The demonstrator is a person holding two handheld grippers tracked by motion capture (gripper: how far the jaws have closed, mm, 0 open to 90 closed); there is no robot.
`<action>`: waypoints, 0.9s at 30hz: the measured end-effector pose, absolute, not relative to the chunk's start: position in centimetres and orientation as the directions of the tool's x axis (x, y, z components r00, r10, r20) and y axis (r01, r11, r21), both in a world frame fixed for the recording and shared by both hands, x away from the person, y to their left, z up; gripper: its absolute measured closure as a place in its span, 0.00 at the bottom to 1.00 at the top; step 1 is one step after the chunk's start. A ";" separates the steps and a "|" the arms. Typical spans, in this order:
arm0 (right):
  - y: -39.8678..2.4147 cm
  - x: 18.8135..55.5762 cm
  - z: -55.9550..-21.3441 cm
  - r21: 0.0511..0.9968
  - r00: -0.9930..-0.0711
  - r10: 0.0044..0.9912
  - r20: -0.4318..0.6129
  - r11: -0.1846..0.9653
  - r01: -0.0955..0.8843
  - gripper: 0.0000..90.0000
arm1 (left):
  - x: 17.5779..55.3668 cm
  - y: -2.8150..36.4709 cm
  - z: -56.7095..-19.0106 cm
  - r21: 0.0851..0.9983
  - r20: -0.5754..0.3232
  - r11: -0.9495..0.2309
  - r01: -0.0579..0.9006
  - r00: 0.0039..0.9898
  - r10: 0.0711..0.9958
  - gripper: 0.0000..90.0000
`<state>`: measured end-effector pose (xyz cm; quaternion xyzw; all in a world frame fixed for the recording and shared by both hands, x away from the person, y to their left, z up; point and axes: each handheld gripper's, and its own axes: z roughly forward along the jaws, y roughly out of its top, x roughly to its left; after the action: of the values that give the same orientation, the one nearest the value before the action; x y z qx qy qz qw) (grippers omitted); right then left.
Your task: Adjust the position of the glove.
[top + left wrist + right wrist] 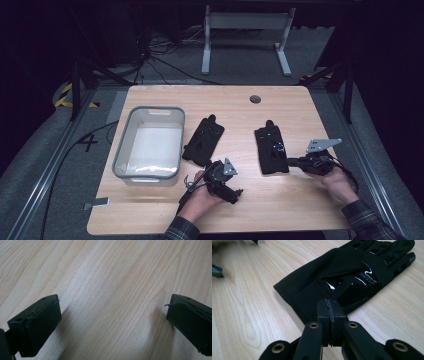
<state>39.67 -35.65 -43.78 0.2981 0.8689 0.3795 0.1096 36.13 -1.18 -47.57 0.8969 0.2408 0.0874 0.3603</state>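
The high view looks forward and down over the whole table [280, 210]; both gripper views skim that wood closely, the right probably sharing the black glove [342, 275] before its jaws.

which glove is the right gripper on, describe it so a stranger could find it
On the wooden table, right of the grey bin, lie two black gloves. It is the right-hand glove, the one with glossy patches, its cuff edge pinched by the right gripper.

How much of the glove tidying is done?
Nothing is put away yet: the bin holds no glove. The right tongs are shut at the edge of the right glove, though whether they pinch its cloth is unclear. The left glove lies untouched, and the left tongs wait open above the table.
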 end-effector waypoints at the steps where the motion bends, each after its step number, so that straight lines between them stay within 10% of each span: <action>1: -35.5 39.9 -43.8 0.724 -0.798 0.602 0.031 0.537 0.433 0.99 | 36.1 -1.2 -47.6 0.689 -0.017 -0.624 0.369 0.869 0.495 0.00; 27: -34.5 42.1 -45.0 0.676 -0.791 0.612 0.001 0.582 0.451 0.99 | 36.2 -1.2 -47.6 0.689 -0.018 -0.625 0.367 0.871 0.492 0.00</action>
<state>42.08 -34.51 -44.99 0.3016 0.8817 0.3434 0.1170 36.16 -1.19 -47.58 0.8973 0.2393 0.0862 0.3609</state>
